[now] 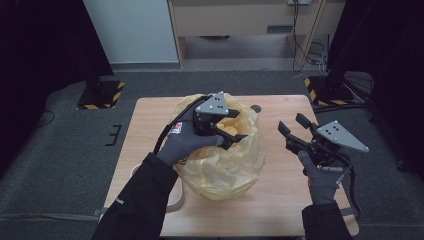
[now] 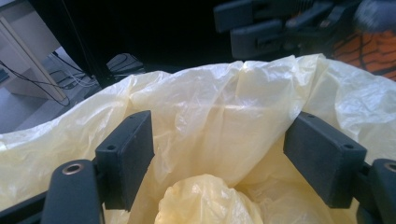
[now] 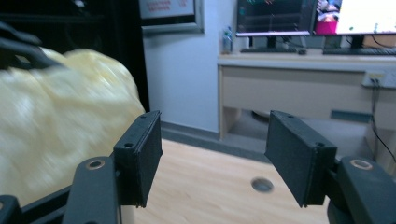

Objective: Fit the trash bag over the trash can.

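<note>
With the yellow plastic bag [image 1: 225,160] mid-bench, the released left tool [image 1: 227,131] hangs over its open mouth, seemingly to pinch the rim next, while the right tool [image 1: 295,129] waits released near the bench's right edge.

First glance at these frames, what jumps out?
The crumpled yellow plastic bag in the middle of the wooden table dominates. The left gripper sits over its top with jaws open around the plastic, not pinching it. The right gripper is held off to the bag's right, open, with nothing between its jaws.
</note>
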`<state>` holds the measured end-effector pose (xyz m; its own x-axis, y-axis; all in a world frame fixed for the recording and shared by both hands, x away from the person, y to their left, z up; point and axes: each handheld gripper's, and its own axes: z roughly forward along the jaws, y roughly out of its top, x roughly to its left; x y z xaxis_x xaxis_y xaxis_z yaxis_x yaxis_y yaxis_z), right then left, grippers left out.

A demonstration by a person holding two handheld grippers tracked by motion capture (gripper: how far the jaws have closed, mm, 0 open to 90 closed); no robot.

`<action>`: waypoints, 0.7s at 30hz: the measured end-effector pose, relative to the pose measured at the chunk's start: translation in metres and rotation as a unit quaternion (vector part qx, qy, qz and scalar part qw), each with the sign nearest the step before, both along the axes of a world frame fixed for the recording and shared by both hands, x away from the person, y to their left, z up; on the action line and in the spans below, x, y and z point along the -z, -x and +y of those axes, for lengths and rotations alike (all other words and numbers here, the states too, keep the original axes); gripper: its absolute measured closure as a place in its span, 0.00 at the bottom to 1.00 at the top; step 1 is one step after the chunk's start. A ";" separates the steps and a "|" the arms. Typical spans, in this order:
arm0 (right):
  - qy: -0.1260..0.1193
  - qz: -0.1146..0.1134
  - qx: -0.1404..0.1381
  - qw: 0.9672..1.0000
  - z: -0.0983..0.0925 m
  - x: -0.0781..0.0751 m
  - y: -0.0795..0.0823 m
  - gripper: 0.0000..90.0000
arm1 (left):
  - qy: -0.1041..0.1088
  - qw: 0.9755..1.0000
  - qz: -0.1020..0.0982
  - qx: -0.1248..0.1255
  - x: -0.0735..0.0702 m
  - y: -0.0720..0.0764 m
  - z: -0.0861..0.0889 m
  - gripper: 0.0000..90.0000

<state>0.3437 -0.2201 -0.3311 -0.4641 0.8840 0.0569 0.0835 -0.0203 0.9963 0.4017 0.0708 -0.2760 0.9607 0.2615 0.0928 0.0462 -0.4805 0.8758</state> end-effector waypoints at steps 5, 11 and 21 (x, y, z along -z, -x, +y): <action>-0.005 -0.020 -0.028 0.999 0.019 -0.019 -0.001 0.39 | -0.002 1.000 0.000 0.000 0.001 -0.001 0.000 0.26; -0.006 -0.037 -0.077 0.996 0.047 -0.036 0.003 0.38 | -0.003 1.000 0.000 0.000 0.001 -0.001 0.000 0.26; 0.032 -0.022 -0.090 0.995 0.064 -0.027 0.002 0.39 | 0.003 1.000 0.000 -0.019 0.001 -0.002 0.004 0.26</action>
